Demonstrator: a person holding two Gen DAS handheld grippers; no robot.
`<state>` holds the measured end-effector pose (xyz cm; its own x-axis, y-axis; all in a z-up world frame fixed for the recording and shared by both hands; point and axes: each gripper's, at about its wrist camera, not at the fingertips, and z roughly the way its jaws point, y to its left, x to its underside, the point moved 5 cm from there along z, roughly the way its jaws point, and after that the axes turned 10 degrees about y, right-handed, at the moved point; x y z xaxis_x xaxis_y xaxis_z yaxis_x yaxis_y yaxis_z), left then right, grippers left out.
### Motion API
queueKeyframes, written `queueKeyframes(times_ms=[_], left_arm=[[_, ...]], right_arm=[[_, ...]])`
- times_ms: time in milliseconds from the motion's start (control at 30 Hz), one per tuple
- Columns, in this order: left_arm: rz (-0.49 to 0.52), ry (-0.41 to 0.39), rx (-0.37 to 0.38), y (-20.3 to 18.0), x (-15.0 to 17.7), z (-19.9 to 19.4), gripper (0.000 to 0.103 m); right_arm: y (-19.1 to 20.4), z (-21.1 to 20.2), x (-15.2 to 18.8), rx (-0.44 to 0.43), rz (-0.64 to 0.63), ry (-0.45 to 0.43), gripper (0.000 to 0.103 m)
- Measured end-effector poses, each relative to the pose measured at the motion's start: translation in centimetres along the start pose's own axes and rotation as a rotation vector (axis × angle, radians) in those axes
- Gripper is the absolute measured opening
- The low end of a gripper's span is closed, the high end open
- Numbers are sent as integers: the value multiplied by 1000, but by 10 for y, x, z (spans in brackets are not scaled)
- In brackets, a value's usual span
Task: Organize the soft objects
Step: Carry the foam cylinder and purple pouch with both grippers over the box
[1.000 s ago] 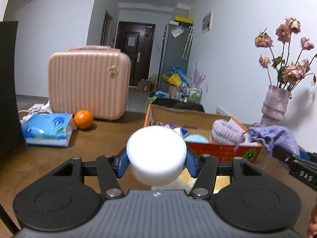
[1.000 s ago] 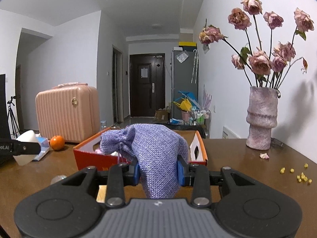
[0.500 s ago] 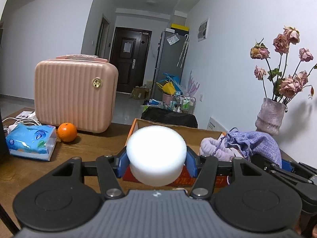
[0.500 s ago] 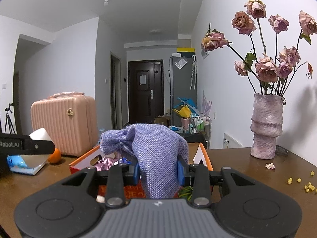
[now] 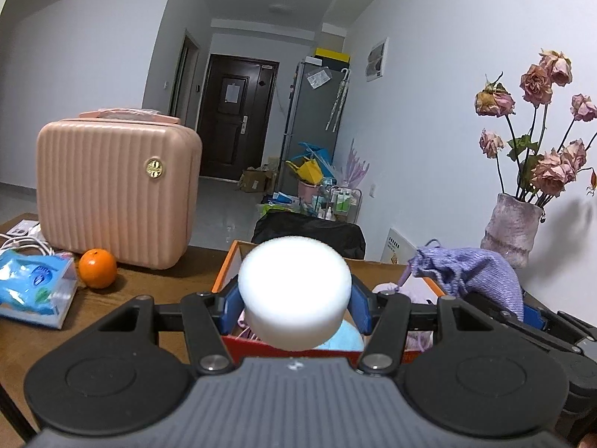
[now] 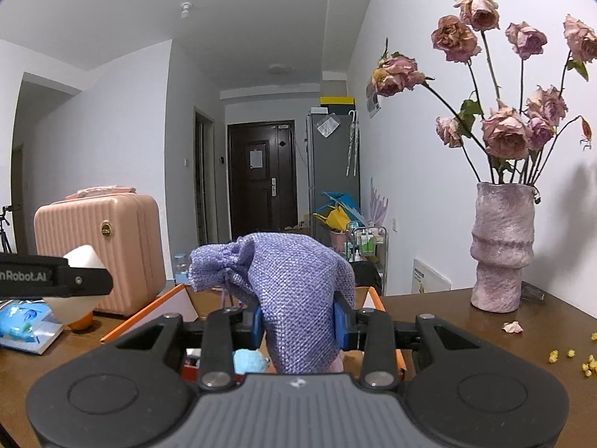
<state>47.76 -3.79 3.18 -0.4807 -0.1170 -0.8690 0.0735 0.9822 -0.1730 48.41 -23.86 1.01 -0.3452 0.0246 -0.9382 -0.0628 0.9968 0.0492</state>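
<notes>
Desk: brown wood (image 5: 156, 283), carrying everything below.
Suitcase: ribbed pink case (image 5: 112, 190) upright toward the desk's far left edge.
Vase: rough mauve vase (image 6: 502, 246) with dried roses at the far right edge, by the wall; a fallen petal and yellow crumbs lie near it.
Box: open orange cardboard box (image 5: 238, 261) around the middle of the desk, directly ahead of both grippers; a light-blue soft item (image 6: 248, 360) and pale knit pieces lie inside.
Tissue pack: blue pack (image 5: 33, 287) near the left edge, in front of the suitcase.
Orange: fruit (image 5: 97, 268) just beside the suitcase's front.
Right gripper: (image 6: 298, 321) blue pads clamped on a purple woven drawstring pouch (image 6: 294, 291), held above the box's near side.
Left gripper: (image 5: 294, 298) pads pressed against both sides of a white foam puck (image 5: 294, 291), held above the box's near-left part, beside the pouch.
</notes>
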Motion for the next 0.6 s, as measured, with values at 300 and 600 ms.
queueKeyframes(times_ms=[300, 600], left_arm=[[15, 6, -6, -1, -9, 28, 58], [14, 14, -21, 4, -21, 59, 58]], right_arm=[[9, 35, -10, -15, -13, 5, 34], [18, 64, -14, -12, -30, 14, 34]])
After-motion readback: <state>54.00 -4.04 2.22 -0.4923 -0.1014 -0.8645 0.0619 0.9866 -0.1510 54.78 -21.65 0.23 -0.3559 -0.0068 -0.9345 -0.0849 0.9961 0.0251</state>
